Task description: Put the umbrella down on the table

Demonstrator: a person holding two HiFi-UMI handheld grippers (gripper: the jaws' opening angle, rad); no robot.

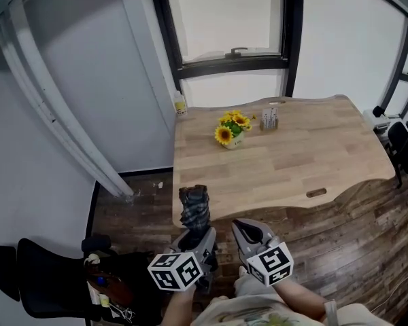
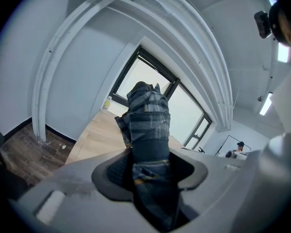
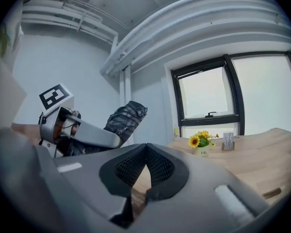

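The umbrella [image 1: 194,209] is folded, dark plaid, and sticks up and forward out of my left gripper [image 1: 196,235], which is shut on its lower part. In the left gripper view the umbrella [image 2: 148,125] fills the gap between the pads of that gripper [image 2: 148,166]. It hangs over the floor just short of the near left corner of the wooden table [image 1: 292,161]. My right gripper [image 1: 247,231] is beside it on the right, shut and holding nothing. From the right gripper view [image 3: 145,152] the umbrella [image 3: 123,119] and the left gripper [image 3: 82,132] show at left.
A small pot of sunflowers [image 1: 231,129] and a card holder [image 1: 270,119] stand at the table's far middle. A small bottle [image 1: 180,104] sits on the sill. A black chair [image 1: 47,284] is at lower left; another dark chair [image 1: 401,138] is at the right edge.
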